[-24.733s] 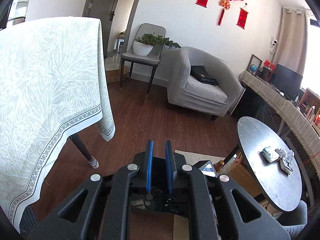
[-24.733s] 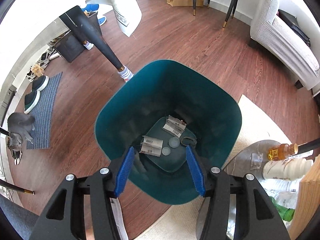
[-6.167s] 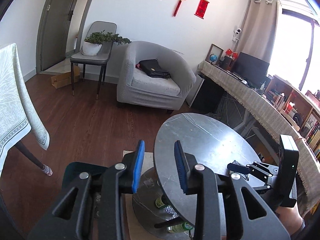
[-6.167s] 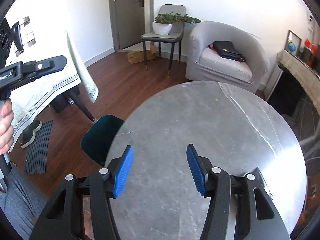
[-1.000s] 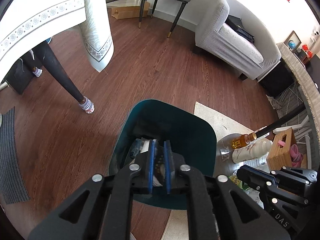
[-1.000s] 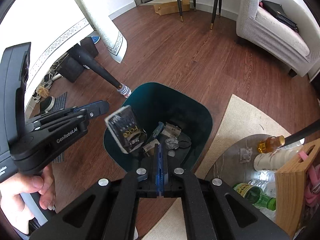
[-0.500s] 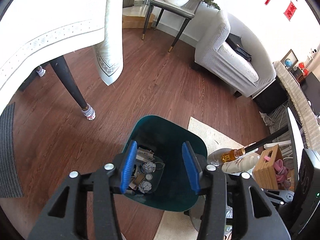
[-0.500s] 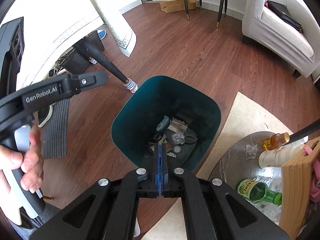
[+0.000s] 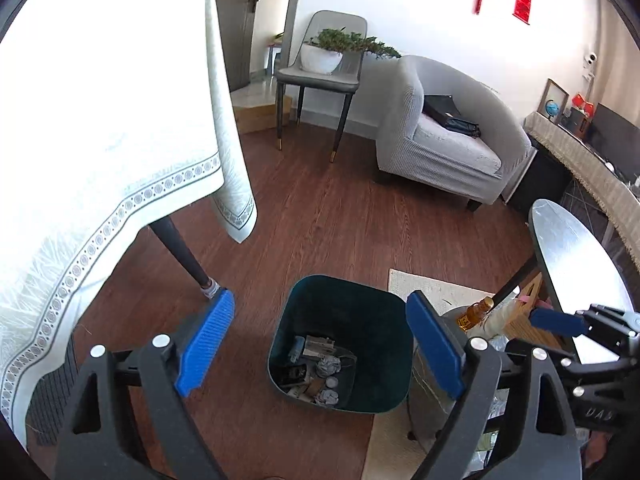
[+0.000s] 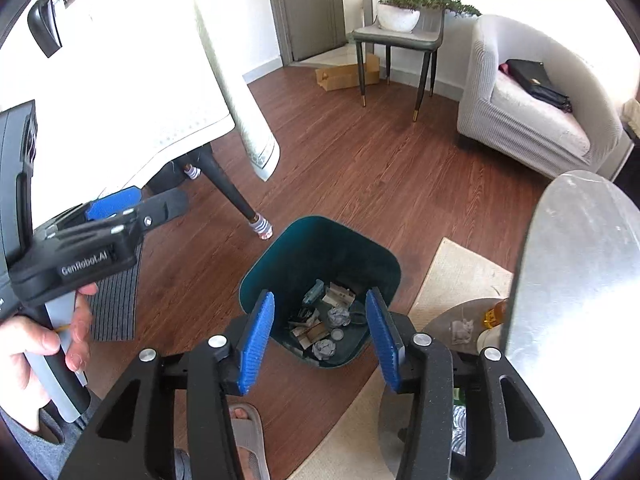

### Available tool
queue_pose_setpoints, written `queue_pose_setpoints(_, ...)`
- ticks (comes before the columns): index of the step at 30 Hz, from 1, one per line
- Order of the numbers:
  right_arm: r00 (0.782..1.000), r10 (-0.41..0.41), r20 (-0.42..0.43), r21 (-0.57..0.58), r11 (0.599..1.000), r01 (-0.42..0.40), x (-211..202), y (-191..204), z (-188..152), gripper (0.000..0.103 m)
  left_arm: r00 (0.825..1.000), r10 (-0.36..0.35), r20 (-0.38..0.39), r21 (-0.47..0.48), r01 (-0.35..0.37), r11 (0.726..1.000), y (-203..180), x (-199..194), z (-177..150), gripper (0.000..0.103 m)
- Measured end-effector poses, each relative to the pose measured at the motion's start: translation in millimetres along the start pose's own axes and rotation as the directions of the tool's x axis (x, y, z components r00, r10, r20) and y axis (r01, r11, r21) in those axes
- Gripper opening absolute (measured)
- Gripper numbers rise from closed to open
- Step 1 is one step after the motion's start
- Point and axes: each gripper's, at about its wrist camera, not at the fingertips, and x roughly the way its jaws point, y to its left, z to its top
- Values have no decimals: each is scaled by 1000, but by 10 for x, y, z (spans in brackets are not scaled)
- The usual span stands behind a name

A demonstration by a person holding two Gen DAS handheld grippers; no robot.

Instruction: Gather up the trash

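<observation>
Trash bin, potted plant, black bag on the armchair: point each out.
Trash bin (image 10: pixel 320 236): right wrist view, inner back wall.
Potted plant (image 9: pixel 322 62): left wrist view, white pot.
Black bag (image 10: pixel 534 78): right wrist view, its flat top.

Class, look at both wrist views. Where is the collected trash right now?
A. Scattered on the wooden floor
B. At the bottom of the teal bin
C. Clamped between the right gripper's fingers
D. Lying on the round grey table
B. Crumpled paper, wrappers and caps lie at the bottom of the teal bin, while the left gripper and the right gripper both have nothing between their blue fingers.
</observation>
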Motion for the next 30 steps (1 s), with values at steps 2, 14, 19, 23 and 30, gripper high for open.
queue_pose_setpoints(2,999,-4,39,14,1000,4,-224,-74,-17,60,1000,3,13,23,-3,1000,-87,-109,-16,92)
queue_pose_setpoints(14,948,-162,275,69,986,149,-1699,-666,-580,89,992,33,122,91,-44,995,-520,-797,-435,98)
queue_pose_setpoints(19,904,-244,351,119,969,215,-2164,-1030,-1013,93,978,29,205,141,-58,988,-716,-1068,-626,99)
queue_pose_setpoints(23,884,-285,370,183,955,232,-2328,-1383,-1298,95,975,-6,222,150,-28,988,-819,-1191,-690,99)
queue_pose_setpoints(30,848,-365,385,191,930,314,-2488,-1676,-1811,97,977,56,203,147,-87,985,-919,-1186,-773,99)
